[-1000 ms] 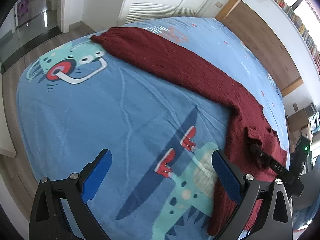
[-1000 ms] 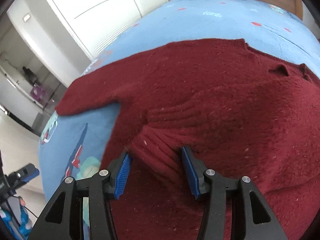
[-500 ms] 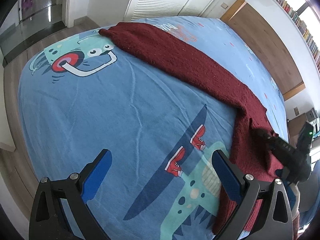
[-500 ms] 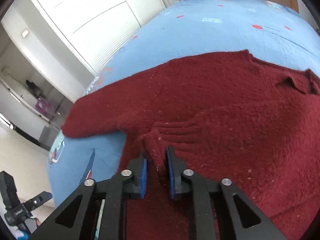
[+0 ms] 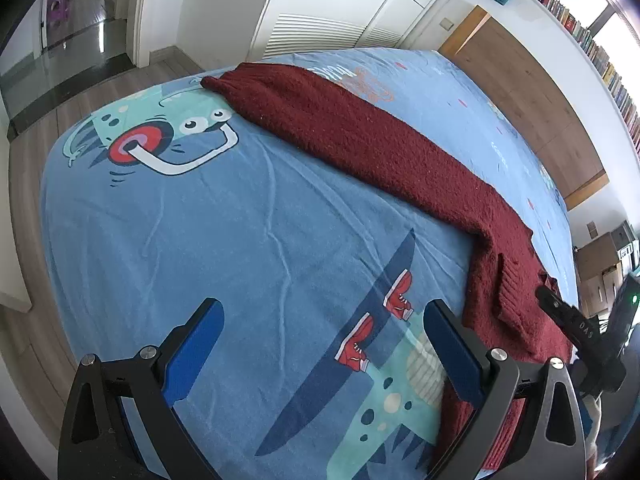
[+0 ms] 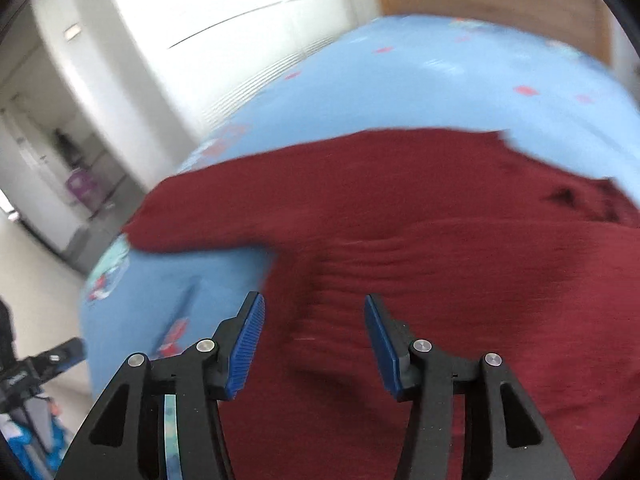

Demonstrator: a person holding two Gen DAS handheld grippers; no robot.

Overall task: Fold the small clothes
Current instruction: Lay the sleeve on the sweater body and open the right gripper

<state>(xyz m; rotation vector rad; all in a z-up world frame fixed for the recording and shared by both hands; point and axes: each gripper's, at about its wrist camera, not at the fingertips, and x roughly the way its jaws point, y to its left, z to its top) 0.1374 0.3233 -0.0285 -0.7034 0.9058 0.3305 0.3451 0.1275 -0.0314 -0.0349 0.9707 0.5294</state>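
A dark red knitted sweater [image 5: 360,136] lies spread across the blue cartoon-print bed sheet [image 5: 200,220], one sleeve stretching to the far corner. My left gripper [image 5: 322,308] stands open over bare sheet, the sweater's edge just outside its right finger. My right gripper [image 6: 313,300] hovers a little above the sweater [image 6: 440,220], over its ribbed folded sleeve cuff [image 6: 352,264]. Its jaws are opening, and the pads stand clear of the knit. This view is blurred by motion. The right gripper [image 5: 568,320] also shows at the sweater's near right edge in the left wrist view.
White wardrobe doors [image 5: 320,12] stand beyond the bed's far end, with a wooden panel [image 5: 520,92] along the right wall. Wood floor [image 5: 36,152] drops away on the left. The left gripper's body [image 6: 40,364] shows at the lower left of the right wrist view.
The right gripper pinched the ribbed cuff half a second ago; now its jaws have spread and it has lifted off, leaving the cuff lying on the sweater. The left gripper stayed open.
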